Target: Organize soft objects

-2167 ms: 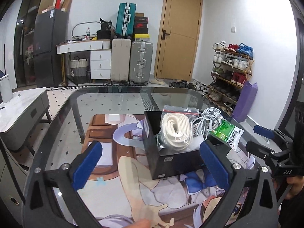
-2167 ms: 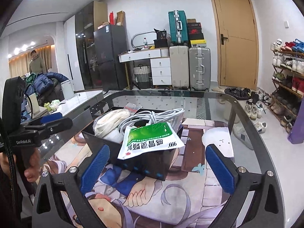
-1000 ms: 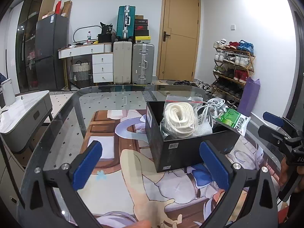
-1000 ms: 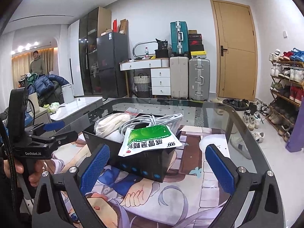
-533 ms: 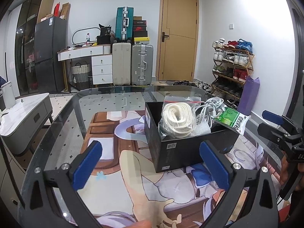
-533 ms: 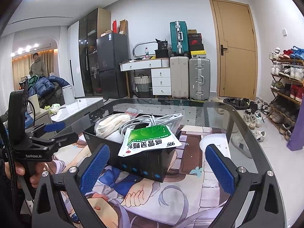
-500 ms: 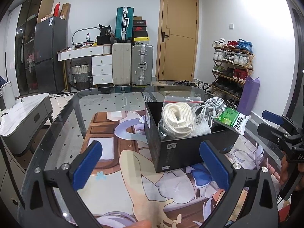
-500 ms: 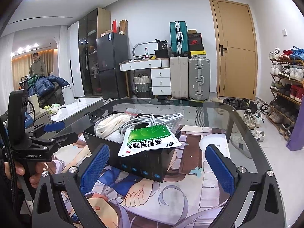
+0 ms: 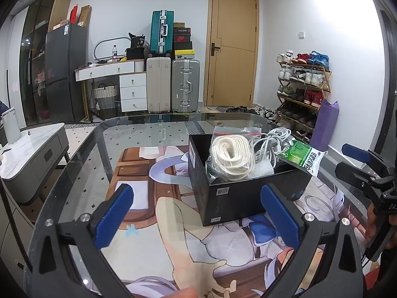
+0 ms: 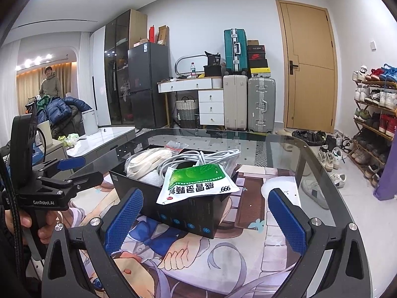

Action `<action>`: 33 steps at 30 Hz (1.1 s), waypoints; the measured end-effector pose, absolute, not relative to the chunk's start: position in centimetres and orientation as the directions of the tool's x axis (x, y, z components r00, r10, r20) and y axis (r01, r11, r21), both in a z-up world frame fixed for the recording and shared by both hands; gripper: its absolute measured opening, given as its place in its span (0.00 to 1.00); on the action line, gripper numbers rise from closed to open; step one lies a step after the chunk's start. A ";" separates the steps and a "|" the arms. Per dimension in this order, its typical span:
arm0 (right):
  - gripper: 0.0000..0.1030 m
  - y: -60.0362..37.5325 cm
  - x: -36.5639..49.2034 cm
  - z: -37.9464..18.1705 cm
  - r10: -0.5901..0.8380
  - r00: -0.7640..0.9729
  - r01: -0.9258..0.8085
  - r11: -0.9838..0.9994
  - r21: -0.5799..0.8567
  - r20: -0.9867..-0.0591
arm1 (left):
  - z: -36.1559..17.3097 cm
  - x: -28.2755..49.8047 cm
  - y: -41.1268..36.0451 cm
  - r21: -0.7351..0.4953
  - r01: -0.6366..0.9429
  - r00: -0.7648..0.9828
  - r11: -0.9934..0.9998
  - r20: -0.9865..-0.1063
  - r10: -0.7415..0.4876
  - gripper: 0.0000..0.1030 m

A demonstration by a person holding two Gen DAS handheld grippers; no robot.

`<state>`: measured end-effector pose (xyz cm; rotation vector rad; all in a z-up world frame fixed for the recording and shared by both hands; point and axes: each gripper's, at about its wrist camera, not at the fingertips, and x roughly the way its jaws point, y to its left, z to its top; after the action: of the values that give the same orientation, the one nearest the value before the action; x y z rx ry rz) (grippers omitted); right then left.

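Packet (image 10: pixel 197 183) overhanging box (image 10: pixel 173 208) rim (unsupported), liable to slide onto bench (image 10: pixel 285 154); left gripper (image 9: pixel 198 211), right gripper (image 10: pixel 207 217) both gaping, empty.

Since 2.2 s ago: left gripper (image 9: pixel 197 214) has drawn back and risen a little from the black box (image 9: pixel 238 195); box now sits higher in left wrist view, whole near face visible between the fingers. Right gripper (image 10: pixel 206 219) likewise pulled back slightly; green sachet (image 10: pixel 198 182) on the box rim appears a bit farther off, above the finger line
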<state>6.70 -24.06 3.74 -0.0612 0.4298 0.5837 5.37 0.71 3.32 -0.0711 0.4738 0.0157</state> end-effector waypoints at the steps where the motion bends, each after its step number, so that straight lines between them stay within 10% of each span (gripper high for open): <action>1: 0.99 -24.1 6.7 3.8 0.521 0.749 -0.546 0.835 0.064 -0.410 | 3.3 5.4 0.7 -0.065 -0.031 0.890 0.997 -0.456 -0.003 1.00; 33: 0.99 -24.0 6.6 3.7 0.521 0.749 -0.547 0.835 0.062 -0.410 | 3.5 5.3 0.5 -0.065 -0.026 0.892 0.998 -0.452 -0.006 1.00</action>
<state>6.63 -24.01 3.73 -0.0637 0.4296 0.5838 5.34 0.46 3.49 -0.0697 0.4692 0.0106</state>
